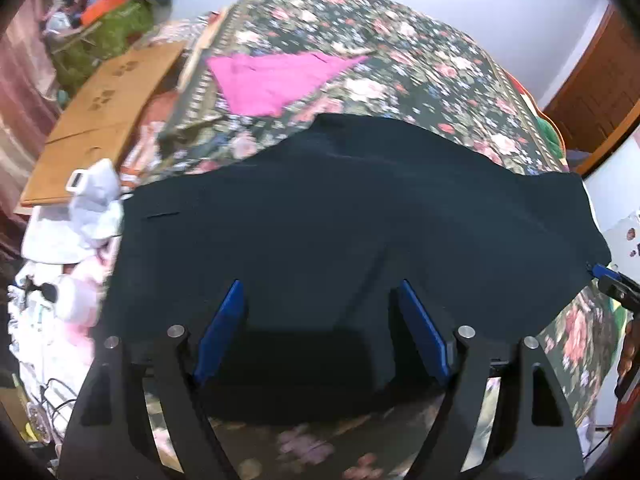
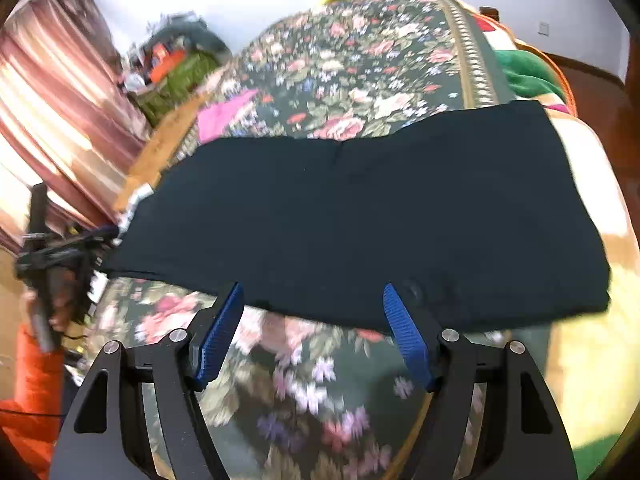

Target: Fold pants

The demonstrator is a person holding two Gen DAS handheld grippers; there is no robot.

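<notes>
**Pants laid flat on bed, both tongs released; further folds outstanding**

Left tongs (image 1: pixel 320 328): released, jaws standing wide, nothing between the pads. They hover over the near edge of the pants (image 1: pixel 340 220), pointing steeply down. No cloth is pinched.

Right tongs (image 2: pixel 314 332): likewise released, jaws apart, empty. Their tips sit at the near hem of the pants (image 2: pixel 360 216), with bare bedspread (image 2: pixel 304 392) showing between the fingers.

Location of the pants: the dark garment lies spread across the flowered bedspread (image 1: pixel 400 60) on the bed, forming a broad, roughly rectangular slab with one end reaching the bed's right side. A central seam or crease shows in the right wrist view. It appears to be already folded at least once, leg over leg, though motion blur and the dark cloth leave the layering uncertain.

Progress, as judged: the garment is flattened and squared, and both tongs are clear of it. It is still a long panel; in my estimate one or more folds across its length remain before a compact bundle results.

Containers: none holding anything is in plain view. A flattened cardboard sheet (image 1: pixel 104 116) lies beside the bed, empty by nature. A pink cloth (image 1: pixel 272 80) rests farther up the bedspread, well apart from the pants. Pale laundry (image 1: pixel 72 248) is heaped loose at the bed's left side, in no bin that I can make out.
</notes>
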